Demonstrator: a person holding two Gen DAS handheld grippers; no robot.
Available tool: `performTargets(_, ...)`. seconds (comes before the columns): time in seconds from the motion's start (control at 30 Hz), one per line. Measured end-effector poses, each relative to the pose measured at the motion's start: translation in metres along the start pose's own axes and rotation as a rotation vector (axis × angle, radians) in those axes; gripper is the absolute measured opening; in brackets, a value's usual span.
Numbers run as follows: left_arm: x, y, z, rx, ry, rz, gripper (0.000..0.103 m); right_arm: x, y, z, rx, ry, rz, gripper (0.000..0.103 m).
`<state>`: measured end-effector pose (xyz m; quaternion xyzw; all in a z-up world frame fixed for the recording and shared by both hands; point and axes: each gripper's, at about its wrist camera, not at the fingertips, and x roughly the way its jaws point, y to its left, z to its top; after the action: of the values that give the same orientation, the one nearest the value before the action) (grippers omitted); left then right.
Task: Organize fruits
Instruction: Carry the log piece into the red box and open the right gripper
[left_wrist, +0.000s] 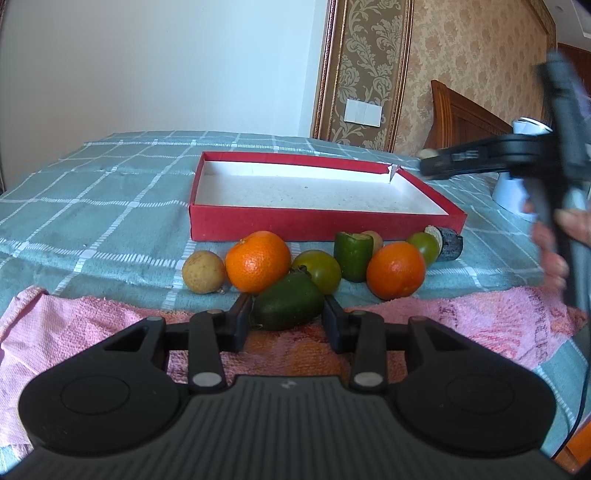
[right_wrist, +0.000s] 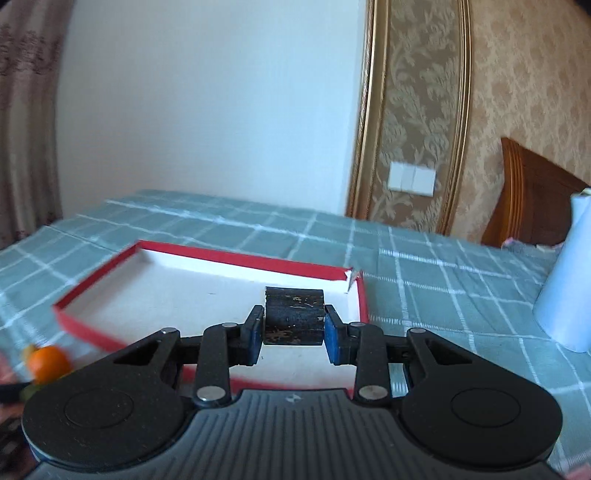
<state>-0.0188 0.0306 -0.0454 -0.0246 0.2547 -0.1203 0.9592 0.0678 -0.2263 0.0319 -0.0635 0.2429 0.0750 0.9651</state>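
From the left wrist, the left gripper (left_wrist: 287, 317) was clamped on a dark green fruit (left_wrist: 287, 305) squeezed between its pads over the pink towel (left_wrist: 480, 321), short of the red box (left_wrist: 325, 221), while from the right wrist the right gripper (right_wrist: 293, 334) gripped a dark cylindrical piece (right_wrist: 294, 315) between its blue pads (right_wrist: 331, 338) above the box's white floor (right_wrist: 184, 295).

A teal checked bedspread (left_wrist: 110, 192) is spread over the bed, and a pink towel (left_wrist: 480, 321) is laid across its near edge. At the far side a plain white wall (left_wrist: 166, 62) is seen, bordered on the right by floral wallpaper (left_wrist: 476, 55) framed with gilt moulding. A white wall switch (left_wrist: 363, 112) is mounted there. A wooden headboard (left_wrist: 461, 118) stands far right, and a white container (right_wrist: 569, 288) is placed on the bedspread near it.
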Motion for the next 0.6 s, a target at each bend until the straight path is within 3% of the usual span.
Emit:
performTargets(0.23, 0.0, -0.006, -0.002, 0.019, -0.01, 0.017, 0.037, 0.066, -0.003, -0.001, 0.03, 0.139, 0.031, 0.032)
performTargets(0.6, 0.001, -0.011, -0.003, 0.033, -0.012, 0.038, 0.038, 0.086, -0.003, -0.009, 0.048, 0.191, 0.02, 0.033)
